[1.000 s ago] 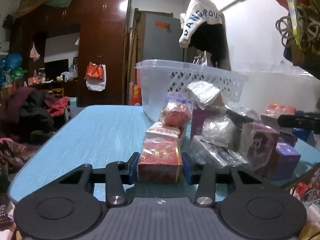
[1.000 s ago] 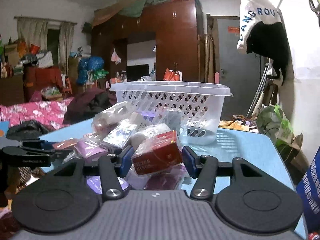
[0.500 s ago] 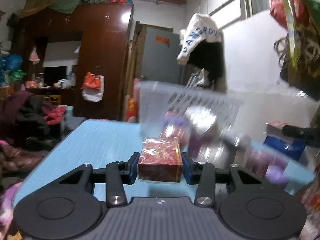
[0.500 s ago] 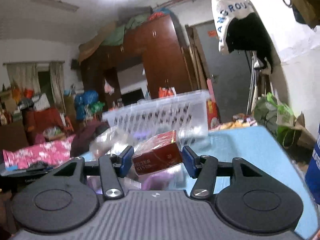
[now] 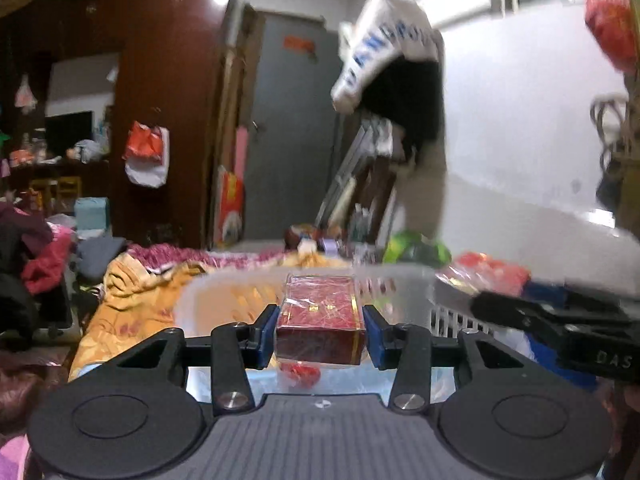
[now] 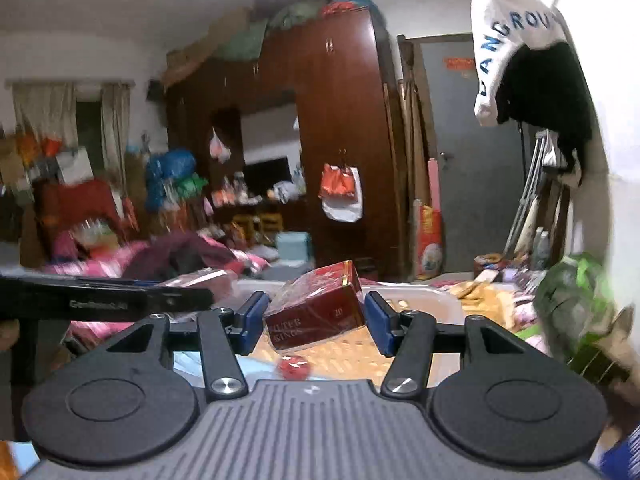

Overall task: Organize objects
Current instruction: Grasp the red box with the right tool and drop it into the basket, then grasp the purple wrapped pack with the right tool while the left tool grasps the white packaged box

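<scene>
My left gripper (image 5: 320,330) is shut on a red and gold box (image 5: 320,322), held level above the white plastic basket (image 5: 404,280). My right gripper (image 6: 314,320) is shut on a dark red cigarette pack (image 6: 316,312), tilted in the jaws, above the same basket (image 6: 420,294). A small red wrapped item (image 5: 300,372) lies below the left gripper; it also shows in the right wrist view (image 6: 294,368). The right gripper's arm (image 5: 556,320) crosses the right of the left wrist view.
A wooden wardrobe (image 6: 332,140) and a grey door (image 5: 288,140) stand behind. Clothes and bedding (image 5: 136,296) lie beyond the basket. A white and black garment (image 6: 520,52) hangs on the right wall. The left gripper's arm (image 6: 104,304) crosses the left of the right view.
Both grippers have risen from the table's pile and moved forward over the basket, each keeping hold of its box. The pile of packets has dropped out of view.
</scene>
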